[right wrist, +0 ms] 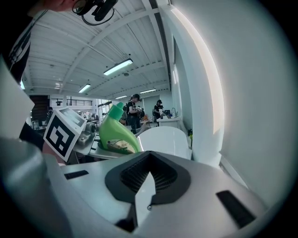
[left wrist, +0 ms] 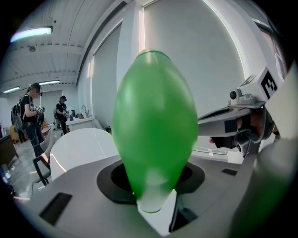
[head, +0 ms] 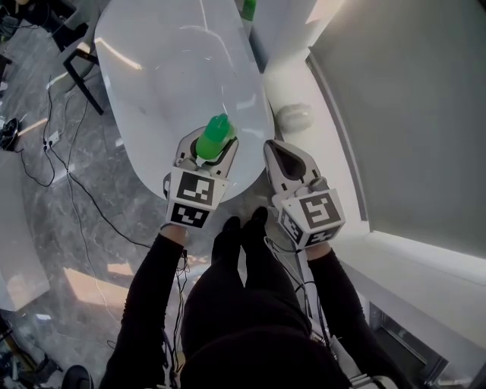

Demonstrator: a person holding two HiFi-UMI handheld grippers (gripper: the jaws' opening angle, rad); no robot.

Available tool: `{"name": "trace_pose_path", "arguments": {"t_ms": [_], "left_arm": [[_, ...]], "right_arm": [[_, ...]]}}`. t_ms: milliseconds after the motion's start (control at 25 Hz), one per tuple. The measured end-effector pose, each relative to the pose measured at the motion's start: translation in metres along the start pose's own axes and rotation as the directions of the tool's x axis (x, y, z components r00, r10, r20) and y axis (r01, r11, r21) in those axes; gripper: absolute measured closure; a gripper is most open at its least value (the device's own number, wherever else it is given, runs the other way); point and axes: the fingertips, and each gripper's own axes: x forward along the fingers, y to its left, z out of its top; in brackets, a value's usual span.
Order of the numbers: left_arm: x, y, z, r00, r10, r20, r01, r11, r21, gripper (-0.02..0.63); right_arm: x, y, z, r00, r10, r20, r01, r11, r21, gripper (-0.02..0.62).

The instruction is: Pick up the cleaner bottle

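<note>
The green cleaner bottle (head: 215, 135) is lifted over the near end of a white bathtub (head: 152, 68), with my left gripper (head: 206, 149) shut on it. In the left gripper view the bottle (left wrist: 156, 121) fills the middle, standing up from between the jaws, its lower part hidden by them. My right gripper (head: 285, 161) is just to the right of it, apart from the bottle, its jaws shut with nothing between them. The right gripper view shows the bottle (right wrist: 114, 132) to the left, beside the left gripper's marker cube (right wrist: 63, 132).
A white ledge (head: 304, 87) runs along the wall at right, with a pale rounded object (head: 295, 116) on it. Another green item (head: 248, 7) stands beyond the tub's far end. Cables (head: 68, 175) lie on the grey floor at left. People stand far off (left wrist: 32, 116).
</note>
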Motion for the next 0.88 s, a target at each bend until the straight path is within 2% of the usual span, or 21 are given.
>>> {"name": "trace_pose_path", "arguments": {"t_ms": [160, 880], "left_arm": [[-0.001, 0.001, 0.001, 1.0, 0.0, 0.003, 0.0, 1.0, 0.002, 0.416], [-0.002, -0.005, 0.003, 1.0, -0.023, -0.001, 0.023, 1.0, 0.009, 0.416]], "right_arm": [[0.002, 0.0, 0.0, 1.0, 0.0, -0.005, 0.0, 1.0, -0.025, 0.594], [-0.001, -0.012, -0.007, 0.998, -0.046, -0.032, 0.047, 0.999, 0.02, 0.594]]}}
